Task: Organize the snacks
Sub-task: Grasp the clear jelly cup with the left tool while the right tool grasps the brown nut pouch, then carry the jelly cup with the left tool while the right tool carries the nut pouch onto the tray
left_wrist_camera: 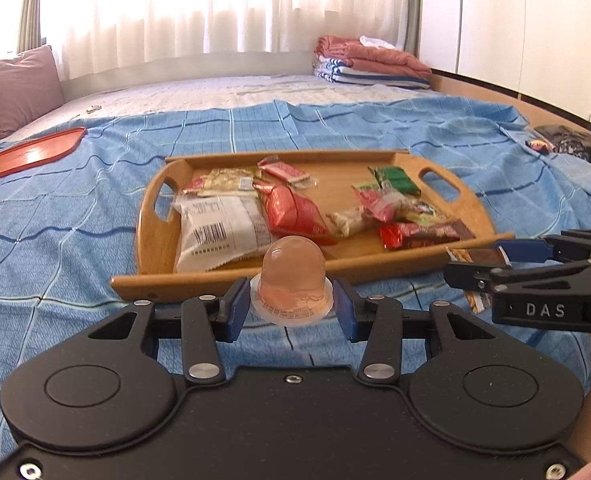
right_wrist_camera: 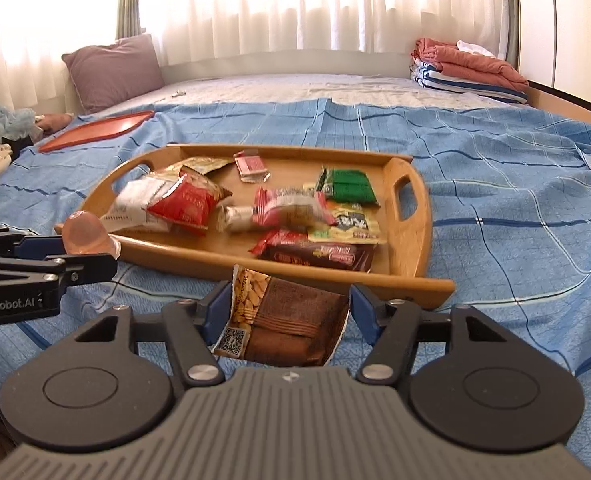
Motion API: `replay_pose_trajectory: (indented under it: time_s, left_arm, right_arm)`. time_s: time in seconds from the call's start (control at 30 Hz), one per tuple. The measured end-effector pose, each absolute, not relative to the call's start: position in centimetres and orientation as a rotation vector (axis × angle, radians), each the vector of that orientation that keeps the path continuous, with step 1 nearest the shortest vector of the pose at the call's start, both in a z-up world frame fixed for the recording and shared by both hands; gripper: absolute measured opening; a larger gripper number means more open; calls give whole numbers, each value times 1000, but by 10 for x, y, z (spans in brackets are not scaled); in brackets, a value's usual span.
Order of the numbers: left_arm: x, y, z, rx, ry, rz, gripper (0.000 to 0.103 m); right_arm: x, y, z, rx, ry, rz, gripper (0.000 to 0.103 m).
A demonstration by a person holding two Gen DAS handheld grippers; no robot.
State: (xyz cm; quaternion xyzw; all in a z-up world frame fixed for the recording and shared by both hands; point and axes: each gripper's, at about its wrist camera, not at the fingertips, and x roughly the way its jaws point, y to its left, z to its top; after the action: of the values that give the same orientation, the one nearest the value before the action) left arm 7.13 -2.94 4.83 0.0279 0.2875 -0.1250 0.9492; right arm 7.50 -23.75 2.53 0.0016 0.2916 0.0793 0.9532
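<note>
A wooden tray (left_wrist_camera: 157, 236) (right_wrist_camera: 419, 240) lies on the blue bedspread and holds several snack packets, among them a white barcode packet (left_wrist_camera: 215, 236), a red bag (left_wrist_camera: 291, 210) (right_wrist_camera: 187, 204) and green packets (left_wrist_camera: 395, 180) (right_wrist_camera: 345, 186). My left gripper (left_wrist_camera: 291, 300) is shut on a pink jelly cup (left_wrist_camera: 293, 278), just in front of the tray's near rim; it also shows in the right wrist view (right_wrist_camera: 85, 234). My right gripper (right_wrist_camera: 287, 308) is shut on a brown almond-chocolate packet (right_wrist_camera: 291, 320), in front of the tray's near right corner; the packet also shows in the left wrist view (left_wrist_camera: 477, 258).
A red tray (left_wrist_camera: 31, 152) (right_wrist_camera: 99, 128) lies at the far left of the bed. A purple pillow (right_wrist_camera: 113, 70) and folded blankets (left_wrist_camera: 371, 62) (right_wrist_camera: 467, 68) sit at the far end. Clothes lie off the bed's left (right_wrist_camera: 3, 132) and right (left_wrist_camera: 575, 146) sides.
</note>
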Motion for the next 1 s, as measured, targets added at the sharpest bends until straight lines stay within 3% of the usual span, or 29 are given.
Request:
replay_pose_trajectory:
  time_s: [0.43,1.0]
  left_arm:
    - [75,-28,51,56,583,-249,43]
    - [114,-21,84,19,535,-236,43]
  right_arm:
    - [68,-238,21,2,591,147,66]
    - [97,-250,61,72,511,141,66]
